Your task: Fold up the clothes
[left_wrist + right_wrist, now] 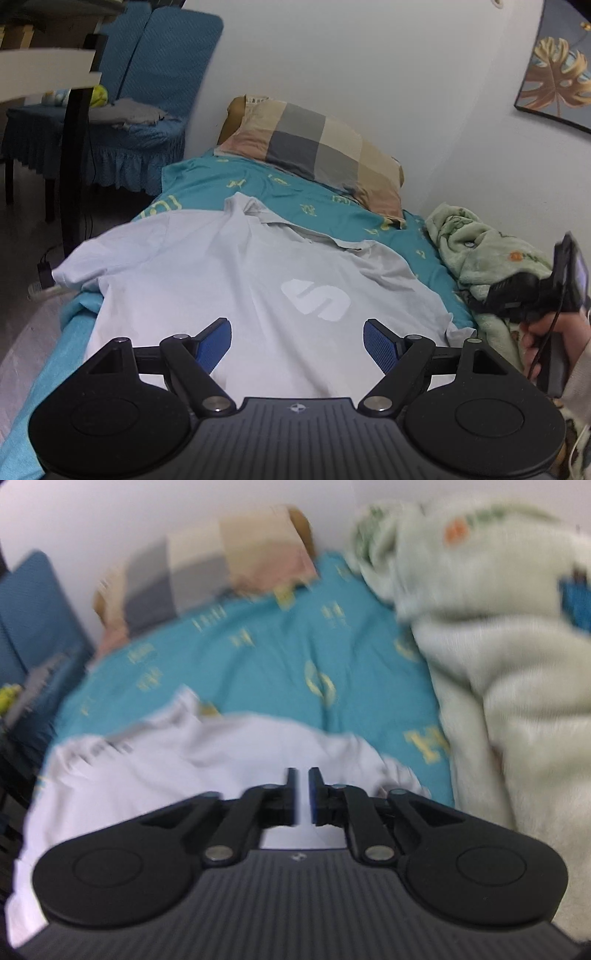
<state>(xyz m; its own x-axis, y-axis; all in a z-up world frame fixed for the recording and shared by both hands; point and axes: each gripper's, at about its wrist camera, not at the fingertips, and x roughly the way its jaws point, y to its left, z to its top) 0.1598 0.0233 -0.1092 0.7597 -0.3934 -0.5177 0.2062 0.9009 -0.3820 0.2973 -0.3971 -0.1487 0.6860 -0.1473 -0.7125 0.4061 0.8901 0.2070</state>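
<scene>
Left gripper (297, 332) jaws wide apart, nothing between, above the near hem of the pale shirt (236, 280). Right gripper (303, 794) jaws nearly together, narrow slit, no cloth visibly pinched; view blurred. Shirt spread flat on the teal bedsheet (295, 199), collar at the far end, one sleeve draped over the bed's side. Fleece blanket (476, 251) bunched just beside the other sleeve, pillow (314, 147) beyond. Risks: catching blanket along with the sleeve; overhanging sleeve dragging the shirt off-square; sheet pinched with the hem.
</scene>
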